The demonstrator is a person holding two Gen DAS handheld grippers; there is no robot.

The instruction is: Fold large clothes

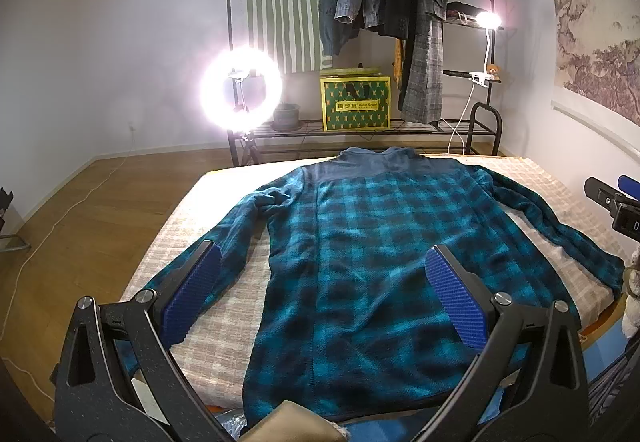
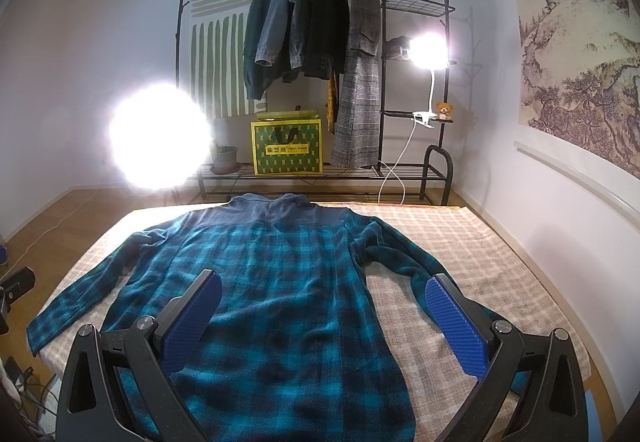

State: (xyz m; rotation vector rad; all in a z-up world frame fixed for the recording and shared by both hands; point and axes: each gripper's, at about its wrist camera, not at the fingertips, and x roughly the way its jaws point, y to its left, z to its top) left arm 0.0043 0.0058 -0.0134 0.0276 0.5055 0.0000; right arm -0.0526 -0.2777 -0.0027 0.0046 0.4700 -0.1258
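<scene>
Left gripper [image 1: 324,274]: jaws spread wide, holding nothing; it hangs above the near left part of the garment, straddling the left side seam.
Right gripper [image 2: 324,302]: jaws spread wide, empty; it hangs above the near right part of the garment, straddling the right side seam.
Plaid fleece shirt [image 1: 360,242]: lies flat, back up, on the bed; collar toward the far edge, hem at the near edge.
Sleeves: left sleeve [image 1: 224,226] runs toward the near-left corner, right sleeve [image 2: 404,258] toward the near-right corner, both spread clear of the body, judged laid out ready for folding.
Bed cover [image 2: 460,242]: pale checked, bare along both side edges.
Progress: no fold visible; folding judged not yet begun.
Next move: likely each gripper pinches a sleeve or side.
</scene>
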